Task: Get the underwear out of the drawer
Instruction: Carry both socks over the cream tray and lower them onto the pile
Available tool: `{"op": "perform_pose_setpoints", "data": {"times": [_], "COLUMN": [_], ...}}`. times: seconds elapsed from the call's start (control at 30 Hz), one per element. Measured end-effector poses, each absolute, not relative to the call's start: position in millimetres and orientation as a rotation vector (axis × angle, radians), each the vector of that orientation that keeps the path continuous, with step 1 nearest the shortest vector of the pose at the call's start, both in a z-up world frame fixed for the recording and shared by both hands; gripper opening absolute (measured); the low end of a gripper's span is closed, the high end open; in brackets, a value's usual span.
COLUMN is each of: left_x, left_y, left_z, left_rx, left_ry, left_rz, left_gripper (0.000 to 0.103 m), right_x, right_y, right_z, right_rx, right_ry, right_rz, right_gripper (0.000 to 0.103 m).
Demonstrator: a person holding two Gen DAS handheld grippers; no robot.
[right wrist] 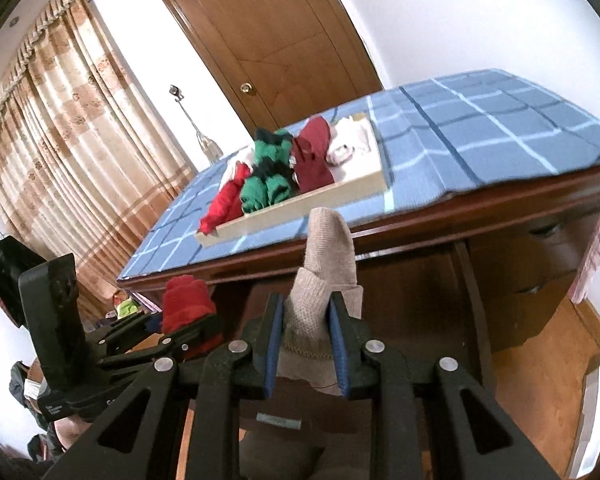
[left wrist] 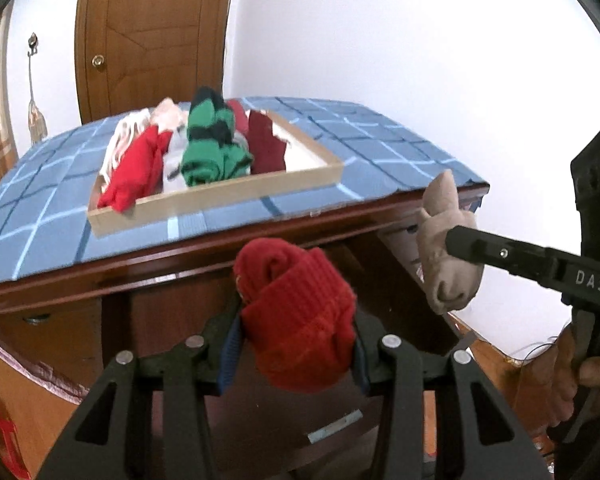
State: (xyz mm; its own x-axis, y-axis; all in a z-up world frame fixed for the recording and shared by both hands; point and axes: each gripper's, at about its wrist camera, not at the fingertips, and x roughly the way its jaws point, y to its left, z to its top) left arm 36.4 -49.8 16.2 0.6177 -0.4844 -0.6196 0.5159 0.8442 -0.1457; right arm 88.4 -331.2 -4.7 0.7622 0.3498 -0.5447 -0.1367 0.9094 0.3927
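Holding a rolled red garment (left wrist: 296,312) between its blue-padded fingers, the left tool (left wrist: 296,356) is clamped on the bundle, which sits just below and in front of the wooden bench (left wrist: 228,252). The bundle is a fat roll; its long axis runs roughly upright and leans a little away from the camera, toward the bench's front edge, with the curled end uppermost.

To the right of it, also in front of the bench edge, the right tool (right wrist: 304,344) is clamped on a beige knitted garment (right wrist: 324,276). This piece is longer and narrower; its long axis stands nearly upright between the fingers, its rounded tip pointing up and reaching the height of the bench's front edge.

On top of the bench lies a blue checked cloth (left wrist: 380,136). On that cloth sits a shallow pale wooden tray (left wrist: 220,200), holding folded clothes: bright red, green with dark stripes, dark red, and white or pale pink pieces.

Behind the bench are a brown wooden door (left wrist: 152,36) and a white wall. A patterned curtain (right wrist: 60,132) hangs beyond the bench's left end. A person's hand (left wrist: 568,372) grips the right tool's handle.
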Motion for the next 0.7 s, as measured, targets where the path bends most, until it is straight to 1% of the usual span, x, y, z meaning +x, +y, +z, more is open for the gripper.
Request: {"op": "perform_pose_setpoints", "data": {"times": [0.33,0.53,0.7], "left_x": [70,107,141], "left_y": [-64,-86,-102], "left_z": [53,69,75], "left_rx": [0.044,0.054,0.061], "left_ry": [0.629,0.592,0.574], "left_rz": [-0.557,-0.529,-0.496], "left_gripper": [0.044,0.044,0.044], "right_x": [117,149,179], "right_y": [-326,-320,-321], "right_z": [38,60,67], "right_rx": [0.286,0.216,0.173], "right_ry": [0.562,0.510,0.475], "right_rz": [0.264,0.239,0.197], "right_gripper": [0.025,0.025,0.025]}}
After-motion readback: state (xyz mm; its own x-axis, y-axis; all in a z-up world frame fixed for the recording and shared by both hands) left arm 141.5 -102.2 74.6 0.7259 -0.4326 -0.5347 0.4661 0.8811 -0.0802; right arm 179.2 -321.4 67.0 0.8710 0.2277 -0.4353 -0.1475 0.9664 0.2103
